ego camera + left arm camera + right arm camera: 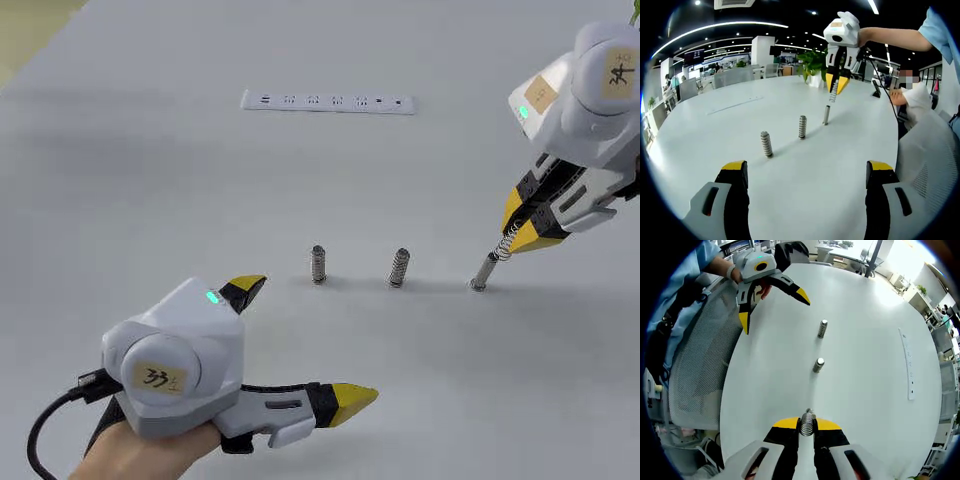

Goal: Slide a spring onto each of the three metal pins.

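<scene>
Three upright metal pins stand in a row on the white table. The left pin and the middle pin each carry a spring. The right pin is bare. My right gripper is shut on a spring, whose lower end hangs just above that pin's top. In the right gripper view the spring sits between the yellow tips. My left gripper is open and holds nothing, near the table's front edge. In the left gripper view the bare pin stands below the right gripper.
A white power strip lies flat at the back of the table. A grey mesh chair stands beside the table edge near the left gripper. A person sits at the table's far side.
</scene>
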{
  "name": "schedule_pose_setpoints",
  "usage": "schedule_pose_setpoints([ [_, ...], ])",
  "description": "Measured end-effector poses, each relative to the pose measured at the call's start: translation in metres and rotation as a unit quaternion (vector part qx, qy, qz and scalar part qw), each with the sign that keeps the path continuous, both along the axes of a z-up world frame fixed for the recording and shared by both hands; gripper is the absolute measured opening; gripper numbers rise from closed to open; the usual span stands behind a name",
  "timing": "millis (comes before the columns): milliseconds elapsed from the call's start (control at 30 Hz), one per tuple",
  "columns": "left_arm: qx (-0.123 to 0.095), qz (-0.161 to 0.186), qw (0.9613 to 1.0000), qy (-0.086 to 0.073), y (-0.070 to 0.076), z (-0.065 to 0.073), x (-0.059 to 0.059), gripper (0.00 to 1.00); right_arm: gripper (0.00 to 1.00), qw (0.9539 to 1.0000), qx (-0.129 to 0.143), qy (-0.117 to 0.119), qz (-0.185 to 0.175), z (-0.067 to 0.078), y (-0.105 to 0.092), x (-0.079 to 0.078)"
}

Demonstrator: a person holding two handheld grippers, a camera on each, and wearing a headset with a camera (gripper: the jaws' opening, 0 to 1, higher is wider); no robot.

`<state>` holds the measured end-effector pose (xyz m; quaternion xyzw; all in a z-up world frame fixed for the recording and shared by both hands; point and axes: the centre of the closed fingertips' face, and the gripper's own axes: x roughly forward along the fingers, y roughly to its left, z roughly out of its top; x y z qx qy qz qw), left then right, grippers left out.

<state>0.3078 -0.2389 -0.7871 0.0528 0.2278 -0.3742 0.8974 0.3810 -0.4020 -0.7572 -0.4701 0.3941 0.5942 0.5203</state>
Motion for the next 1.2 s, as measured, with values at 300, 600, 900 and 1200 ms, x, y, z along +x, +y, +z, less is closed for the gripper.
schedule_pose_setpoints([
  [300, -0.002, -0.001, 1.0, 0.005, -0.001, -0.003, 0.0, 0.97, 0.07, 0.9999, -0.009, -0.002, 0.003, -0.009, -0.001, 0.006],
  [600, -0.002, 0.001, 0.9999, 0.01, 0.0, -0.006, 0.0, 0.96, 0.07, 0.9999, -0.012, 0.005, 0.003, -0.014, 0.0, 0.007],
  [900, -0.004, 0.002, 0.9999, 0.015, 0.0, -0.008, 0.0, 0.95, 0.07, 0.9998, -0.02, 0.007, 0.006, -0.022, -0.002, 0.007],
  [1200, -0.004, 0.005, 0.9999, 0.016, 0.002, -0.008, 0.001, 0.94, 0.07, 0.9996, -0.026, 0.01, 0.009, -0.035, 0.0, 0.007],
])
